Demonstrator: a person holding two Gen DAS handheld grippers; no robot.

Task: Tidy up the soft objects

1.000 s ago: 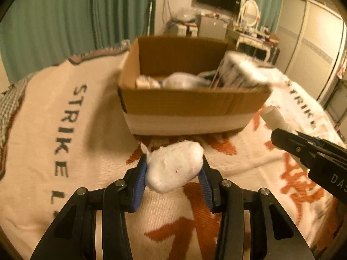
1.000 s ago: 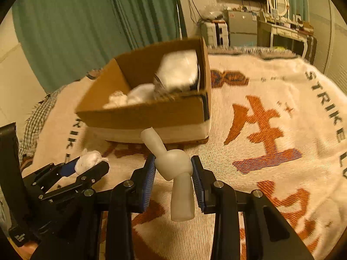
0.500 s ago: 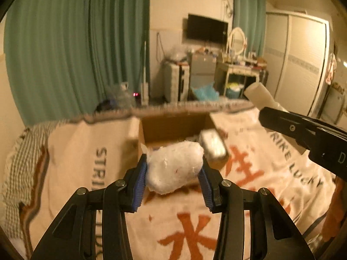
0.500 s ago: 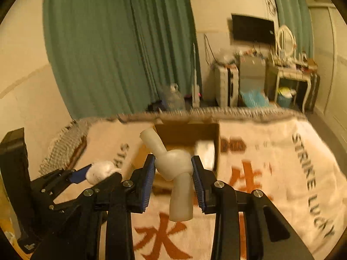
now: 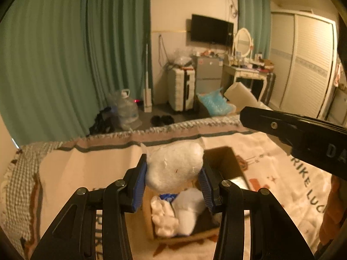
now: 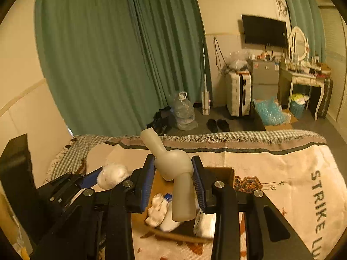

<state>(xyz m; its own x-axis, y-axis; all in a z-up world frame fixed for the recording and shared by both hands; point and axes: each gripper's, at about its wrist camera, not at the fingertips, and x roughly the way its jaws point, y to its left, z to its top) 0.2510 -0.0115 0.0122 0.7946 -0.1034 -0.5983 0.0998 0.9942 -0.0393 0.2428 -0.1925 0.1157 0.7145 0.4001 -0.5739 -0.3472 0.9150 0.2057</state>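
Note:
My left gripper [image 5: 173,179] is shut on a white fluffy ball [image 5: 174,169] and holds it above the open cardboard box [image 5: 227,162] on the bed. My right gripper [image 6: 173,182] is shut on a pale knotted foam tube [image 6: 173,173], also above the box [image 6: 225,173]. Inside the box lie white soft items [image 5: 171,214], also visible in the right wrist view [image 6: 158,212]. The left gripper with its ball [image 6: 111,174] shows at the left of the right wrist view; the right gripper [image 5: 292,130] crosses the right of the left wrist view.
The box stands on a cream blanket [image 5: 86,173] with orange characters and "STRIKE LUCKY" lettering [image 6: 318,205]. Beyond the bed's far edge are green curtains [image 5: 65,65], a water jug [image 5: 125,110], a white suitcase [image 5: 182,91], a dressing table [image 5: 247,73] and a wardrobe [image 5: 308,65].
Both grippers have risen and moved forward over the box, each still holding its object. The box, seen from the side before, now lies below the fingers and its inside shows.

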